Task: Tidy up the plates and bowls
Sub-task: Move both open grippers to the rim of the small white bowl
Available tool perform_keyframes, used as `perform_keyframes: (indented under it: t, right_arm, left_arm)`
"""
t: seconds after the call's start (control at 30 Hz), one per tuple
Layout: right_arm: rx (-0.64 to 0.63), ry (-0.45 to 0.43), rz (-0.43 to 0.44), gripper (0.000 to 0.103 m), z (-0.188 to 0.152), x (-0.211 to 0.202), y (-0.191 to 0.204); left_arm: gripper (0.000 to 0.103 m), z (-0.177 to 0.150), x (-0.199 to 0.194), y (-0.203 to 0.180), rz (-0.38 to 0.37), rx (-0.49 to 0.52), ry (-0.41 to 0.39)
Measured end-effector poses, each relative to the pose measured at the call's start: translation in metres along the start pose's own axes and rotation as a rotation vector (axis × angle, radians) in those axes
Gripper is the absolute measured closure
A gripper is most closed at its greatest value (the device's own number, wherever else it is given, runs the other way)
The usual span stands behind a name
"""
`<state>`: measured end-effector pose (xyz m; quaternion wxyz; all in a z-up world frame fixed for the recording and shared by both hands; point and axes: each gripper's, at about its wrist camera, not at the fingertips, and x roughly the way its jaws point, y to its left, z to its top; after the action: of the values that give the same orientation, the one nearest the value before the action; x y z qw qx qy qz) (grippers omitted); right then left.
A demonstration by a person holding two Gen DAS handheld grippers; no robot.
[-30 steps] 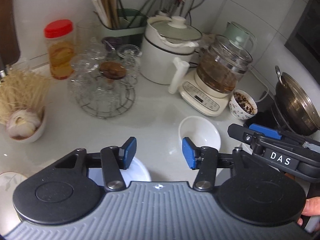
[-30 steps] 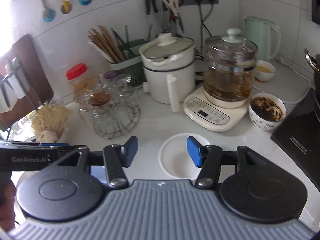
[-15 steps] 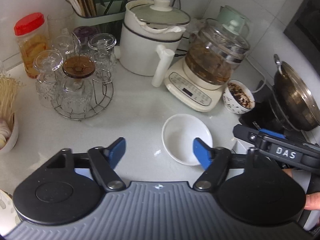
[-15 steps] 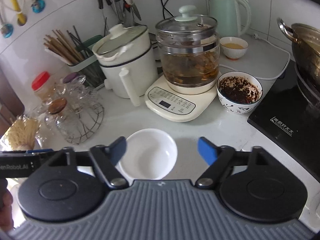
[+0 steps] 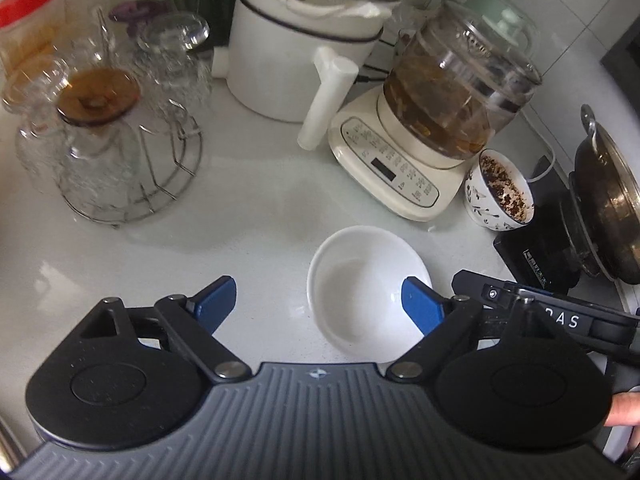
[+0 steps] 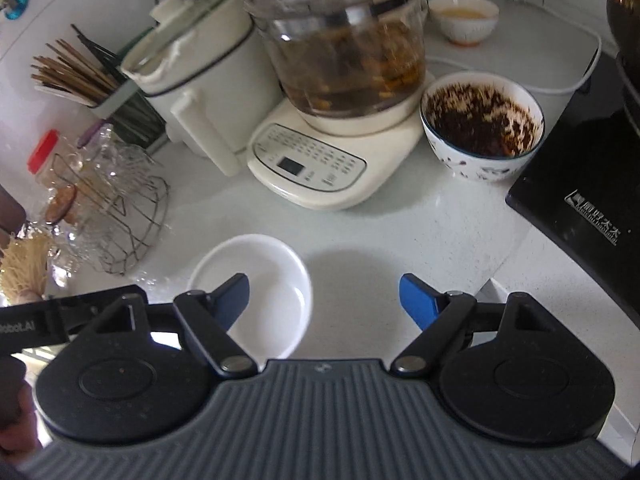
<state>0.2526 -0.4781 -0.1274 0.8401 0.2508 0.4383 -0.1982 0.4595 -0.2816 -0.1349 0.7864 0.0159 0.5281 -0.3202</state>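
1. Shallow round white ceramic bowl point(image 5: 366, 280) sits empty on the pale stone table point(image 5: 248, 216), in front of the cream kettle base with glass pot point(image 5: 404, 168).
2. Left gripper point(image 5: 318, 304): blue-padded fingers spread wide, holding nothing; the right pad overlaps the bowl's right rim in view.
3. Right gripper point(image 6: 324, 300): fingers spread, empty; left pad over the bowl.
4. Patterned bowl of dark residue point(image 6: 482, 124) stands beside the black induction hob point(image 6: 580, 184).
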Motion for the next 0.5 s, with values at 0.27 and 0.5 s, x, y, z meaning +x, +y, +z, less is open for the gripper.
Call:
perform_keyframes:
  t: [0.27, 0.5]
  right_arm:
    - [-0.007, 0.083, 0.078, 0.03, 0.009, 0.028, -0.014]
    - [-0.019, 0.154, 0.124, 0.051, 0.01, 0.051, -0.012]
  left_arm:
    - [0.021, -0.001, 0.033, -0.004, 0.019, -0.041, 0.039]
    - [0.055, -0.006, 0.054, 0.001, 0.032, -0.071, 0.103]
